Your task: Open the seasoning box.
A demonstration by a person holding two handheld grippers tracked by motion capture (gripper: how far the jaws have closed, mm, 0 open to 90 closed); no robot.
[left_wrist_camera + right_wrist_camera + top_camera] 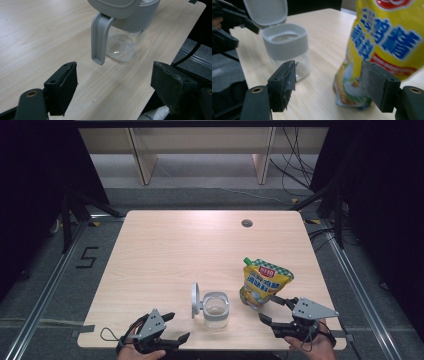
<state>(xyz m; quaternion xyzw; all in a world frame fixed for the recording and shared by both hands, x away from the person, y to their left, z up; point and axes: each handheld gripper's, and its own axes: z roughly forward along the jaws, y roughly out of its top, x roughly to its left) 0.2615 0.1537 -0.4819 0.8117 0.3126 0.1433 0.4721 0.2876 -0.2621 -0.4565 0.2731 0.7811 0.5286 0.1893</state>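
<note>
lower frame edge: left gripper point(176, 326) and right gripper point(272, 309), both jaws wide, empty, over the pale wooden table point(200, 245); grey floor around. yellow pouch point(264, 283) lower right; lidded glass jar point(216, 310) beside it.

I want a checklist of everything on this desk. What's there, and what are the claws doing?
Surface: wooden table, bare, round hole near far edge.
Job's things: glass jar, grey lid flipped open, seemingly empty; yellow pouch standing right of it.
Clutter: nothing seen.
Grippers: left claw open, near jar; right claw open, at pouch's base, not gripping.
Cables: black loop by left claw; wires on floor behind.
Surroundings: grey floor, "5" mark, wooden legs.
</note>
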